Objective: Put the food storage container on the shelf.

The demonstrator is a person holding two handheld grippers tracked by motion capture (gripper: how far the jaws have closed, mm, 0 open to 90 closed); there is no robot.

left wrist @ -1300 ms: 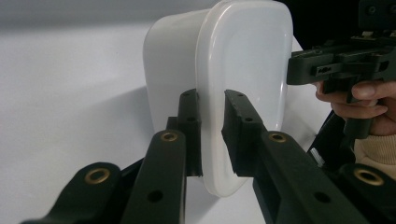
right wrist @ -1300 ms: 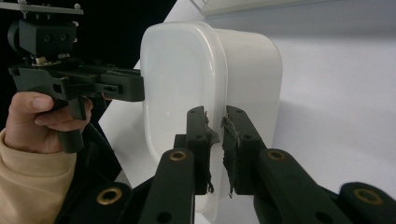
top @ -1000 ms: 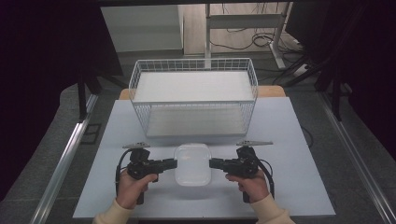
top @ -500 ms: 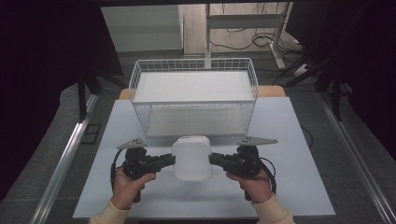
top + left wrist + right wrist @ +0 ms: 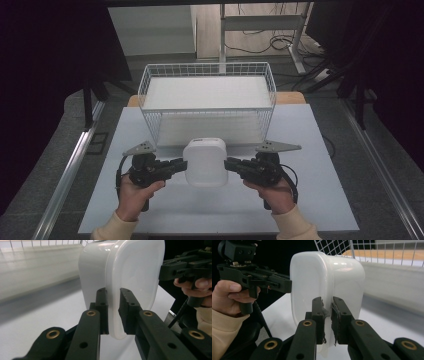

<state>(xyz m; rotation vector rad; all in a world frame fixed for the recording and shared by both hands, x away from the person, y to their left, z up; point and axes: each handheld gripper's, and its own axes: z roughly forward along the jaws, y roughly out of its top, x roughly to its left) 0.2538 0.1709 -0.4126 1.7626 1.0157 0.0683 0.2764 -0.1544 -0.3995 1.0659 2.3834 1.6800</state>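
Note:
A white translucent plastic container [image 5: 205, 162] hangs above the white table, tilted up on edge with its lid side toward me. My left gripper [image 5: 183, 165] is shut on its left rim. My right gripper [image 5: 228, 165] is shut on its right rim. In the left gripper view the black pads [image 5: 102, 305] pinch the container's [image 5: 130, 277] thin lip, with the other gripper [image 5: 185, 265] beyond it. In the right gripper view the pads [image 5: 318, 312] clamp the lip of the container [image 5: 324, 277], and the left gripper [image 5: 257, 277] shows at the far side.
A white wire basket [image 5: 207, 102] stands just behind the container at the table's far middle. The white table top [image 5: 315, 190] spreads to both sides. Dark floor and metal rails [image 5: 70, 165] flank the table.
Both grippers have risen with the container between them. The container has tipped from lying flat to standing on edge, closer to the basket's front.

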